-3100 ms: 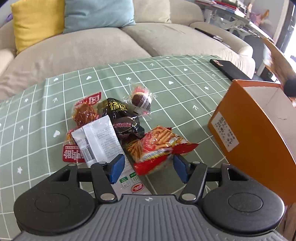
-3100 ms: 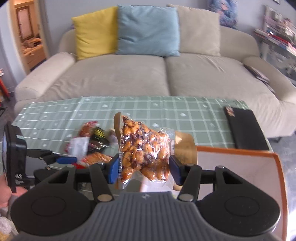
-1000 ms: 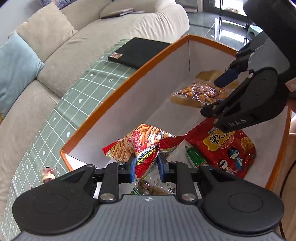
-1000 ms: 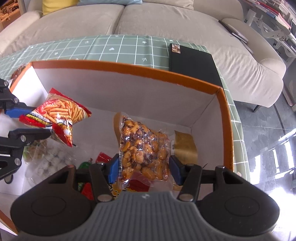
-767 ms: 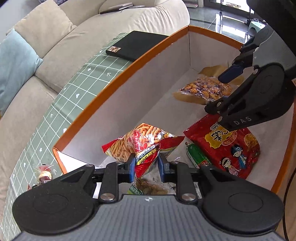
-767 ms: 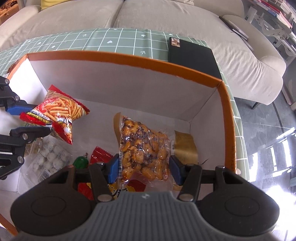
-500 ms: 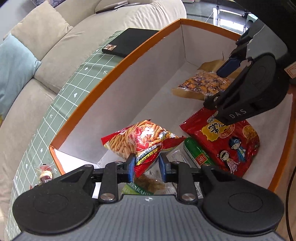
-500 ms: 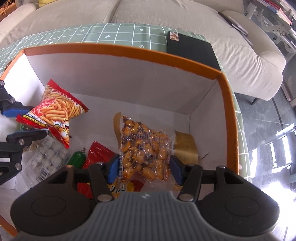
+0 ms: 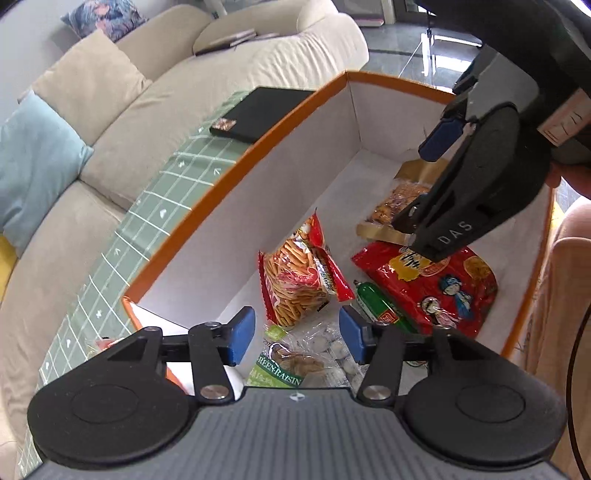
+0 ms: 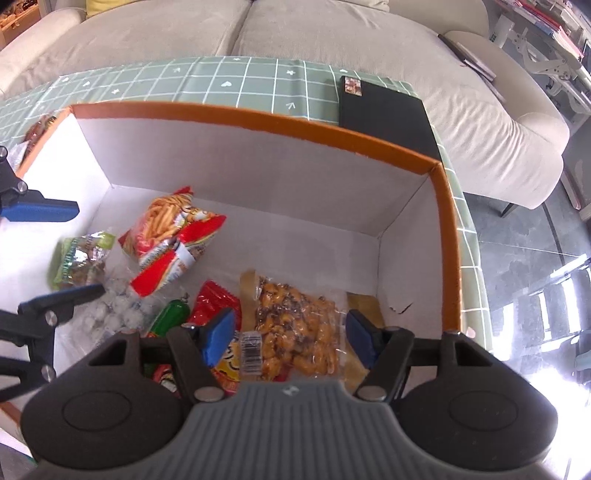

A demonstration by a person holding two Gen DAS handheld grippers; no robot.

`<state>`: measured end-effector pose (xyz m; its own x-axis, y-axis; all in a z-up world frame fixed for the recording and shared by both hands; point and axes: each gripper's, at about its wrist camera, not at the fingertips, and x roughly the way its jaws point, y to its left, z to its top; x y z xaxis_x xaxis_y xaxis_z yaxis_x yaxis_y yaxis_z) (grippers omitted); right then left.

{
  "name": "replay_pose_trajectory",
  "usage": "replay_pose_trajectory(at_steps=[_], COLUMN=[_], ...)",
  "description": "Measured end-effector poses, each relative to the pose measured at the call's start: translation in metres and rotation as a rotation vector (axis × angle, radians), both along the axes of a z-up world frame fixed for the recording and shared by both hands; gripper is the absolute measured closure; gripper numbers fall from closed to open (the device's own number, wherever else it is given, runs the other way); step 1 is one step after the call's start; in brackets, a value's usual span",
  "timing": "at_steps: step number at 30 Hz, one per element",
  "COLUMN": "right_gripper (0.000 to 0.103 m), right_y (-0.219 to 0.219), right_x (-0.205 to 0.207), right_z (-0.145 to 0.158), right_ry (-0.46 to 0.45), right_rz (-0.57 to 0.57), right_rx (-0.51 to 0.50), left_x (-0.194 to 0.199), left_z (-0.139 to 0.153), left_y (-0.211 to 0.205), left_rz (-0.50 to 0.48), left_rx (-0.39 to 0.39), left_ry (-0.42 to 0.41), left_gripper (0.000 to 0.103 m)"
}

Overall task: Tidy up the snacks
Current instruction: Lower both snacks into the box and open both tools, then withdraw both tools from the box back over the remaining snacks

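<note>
The left gripper [image 9: 296, 334] is spread wide and holds nothing. Just under it lie a green raisin bag [image 9: 286, 363] and a clear bag of white candies [image 9: 332, 349]. A little farther, the bag of orange snack sticks [image 9: 295, 280] lies free on the white floor of the box [image 9: 236, 173], apart from both fingers.

The right gripper [image 10: 291, 334] is also wide and empty. The bag of nuts [image 10: 295, 328] lies flat on the box floor between and below its fingers, partly over a red snack bag [image 10: 214, 302]. In the left wrist view this red bag [image 9: 428, 284] shows its cartoon print, and a green tube [image 9: 373, 304] lies beside it; the right wrist view shows only a corner of the print.

Beyond the orange rim, the green checked surface [image 10: 221, 83] carries a black flat case [image 10: 384, 110]. Only the right wrist view shows more snacks [image 10: 38, 127] outside the box at the left wall. Behind all stands a beige sofa [image 10: 332, 33]; the left wrist view adds a blue cushion [image 9: 33, 162] on it.
</note>
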<state>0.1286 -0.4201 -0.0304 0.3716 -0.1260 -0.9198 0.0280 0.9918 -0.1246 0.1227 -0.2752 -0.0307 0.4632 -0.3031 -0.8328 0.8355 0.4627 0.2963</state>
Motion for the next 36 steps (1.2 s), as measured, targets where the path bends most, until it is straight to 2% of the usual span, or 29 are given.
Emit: replay_pose_trajectory(at_steps=[10,16,21,27,36], right_gripper=[0.034,0.034,0.033,0.033,0.032], right_y=[0.019,0.041,0.067,0.103,0.171], right_x=[-0.029,-0.051,-0.066,-0.076,-0.074], right_z=[0.036,0.052,0.066,0.071,0.056], right_ry=[-0.118,-0.204,-0.300,-0.363,-0.368], right_rz=[-0.046,-0.127,-0.194,-0.227,-0.151], right_rx=[0.025,0.062,0.092,0.159,0.193], left_x=[-0.021,-0.029,-0.030,-0.026,-0.034], left_z=[0.035,0.048,0.055,0.054,0.034], left_y=[0.035,0.066,0.100,0.151,0.225], left_rz=[0.067,0.168,0.271,0.401,0.544], left_rx=[-0.128,-0.187,-0.253,-0.310,-0.345], left_ry=[-0.063,-0.123,-0.135,-0.131,-0.109], left_gripper=[0.035,0.035,0.035,0.035,0.035])
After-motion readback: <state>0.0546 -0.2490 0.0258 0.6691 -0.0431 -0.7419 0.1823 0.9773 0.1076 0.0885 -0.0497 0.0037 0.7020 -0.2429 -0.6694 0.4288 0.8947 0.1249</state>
